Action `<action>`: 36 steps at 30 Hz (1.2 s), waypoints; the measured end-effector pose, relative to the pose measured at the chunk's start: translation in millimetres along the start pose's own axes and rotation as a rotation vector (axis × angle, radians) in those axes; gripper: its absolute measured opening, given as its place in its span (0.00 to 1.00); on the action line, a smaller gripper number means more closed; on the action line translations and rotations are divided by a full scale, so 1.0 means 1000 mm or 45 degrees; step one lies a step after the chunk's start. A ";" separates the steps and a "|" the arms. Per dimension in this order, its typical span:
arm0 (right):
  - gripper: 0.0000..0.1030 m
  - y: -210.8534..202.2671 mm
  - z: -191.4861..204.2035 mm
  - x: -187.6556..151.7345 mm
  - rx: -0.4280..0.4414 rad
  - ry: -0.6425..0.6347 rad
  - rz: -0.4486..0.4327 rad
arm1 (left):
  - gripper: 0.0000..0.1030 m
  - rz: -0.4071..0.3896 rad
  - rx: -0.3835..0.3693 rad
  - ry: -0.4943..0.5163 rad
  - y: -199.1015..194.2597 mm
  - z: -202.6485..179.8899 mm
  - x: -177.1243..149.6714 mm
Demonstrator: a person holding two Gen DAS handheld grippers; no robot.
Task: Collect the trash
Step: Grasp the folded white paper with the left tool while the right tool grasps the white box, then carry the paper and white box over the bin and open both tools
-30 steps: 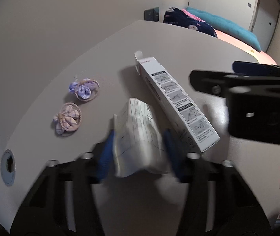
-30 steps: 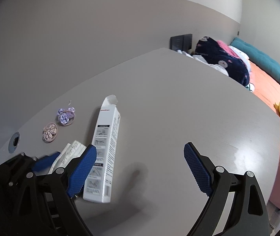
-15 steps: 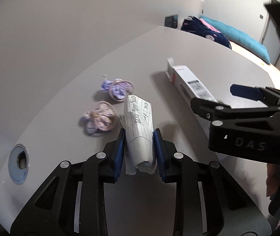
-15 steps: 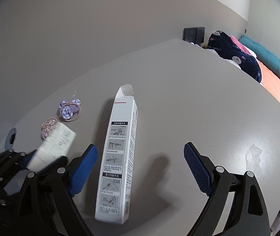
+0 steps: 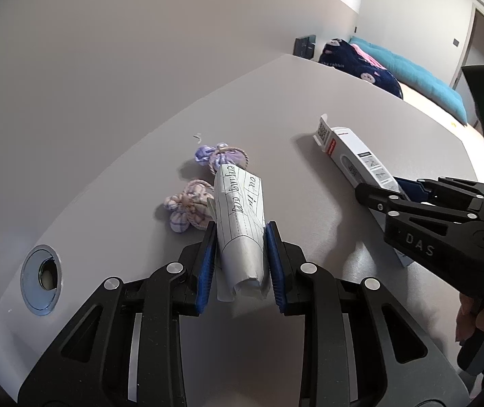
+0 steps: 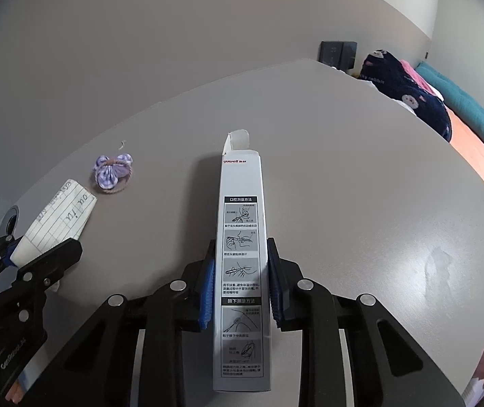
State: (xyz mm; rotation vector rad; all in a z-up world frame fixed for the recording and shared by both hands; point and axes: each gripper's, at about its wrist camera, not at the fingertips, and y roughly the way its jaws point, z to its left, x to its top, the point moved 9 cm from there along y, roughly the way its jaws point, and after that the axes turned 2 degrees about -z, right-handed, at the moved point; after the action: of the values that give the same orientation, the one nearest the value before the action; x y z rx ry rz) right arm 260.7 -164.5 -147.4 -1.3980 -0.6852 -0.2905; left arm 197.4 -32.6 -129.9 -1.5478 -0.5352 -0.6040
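While gripped, box (image 6: 242,264) mid-table (image 6: 360,203).

Bare desk (image 6: 360,203) ahead and to the right of the right claw (image 6: 240,291), wide enough to pass. Just ahead-left of the left claw (image 5: 240,264), two fabric hair ties (image 5: 191,207) in the way; farther left, a cable grommet (image 5: 40,279). Between both claws, only a narrow gap of desk. Beyond the desk's far edge, a bed (image 6: 472,156).

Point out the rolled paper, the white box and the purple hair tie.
Paper (image 5: 240,224), left wrist view, lined middle.
Box (image 6: 241,237), right wrist view, printed top face.
Purple hair tie (image 6: 111,173), right wrist view, bow.
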 end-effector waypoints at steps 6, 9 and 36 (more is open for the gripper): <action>0.27 -0.015 -0.016 -0.002 0.004 0.038 -0.012 | 0.28 0.009 -0.019 0.020 -0.003 -0.016 -0.002; 0.27 -0.028 -0.024 -0.004 0.010 0.054 -0.027 | 0.28 0.002 -0.020 0.030 -0.009 -0.025 0.001; 0.27 -0.152 -0.167 -0.084 -0.115 0.262 -0.151 | 0.28 -0.037 -0.207 0.228 -0.055 -0.197 -0.011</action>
State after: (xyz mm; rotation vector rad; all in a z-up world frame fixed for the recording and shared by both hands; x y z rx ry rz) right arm 153.1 -369.1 -78.9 -1.3925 -0.5910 -0.5569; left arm 141.2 -225.7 -89.8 -1.6209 -0.3807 -0.8165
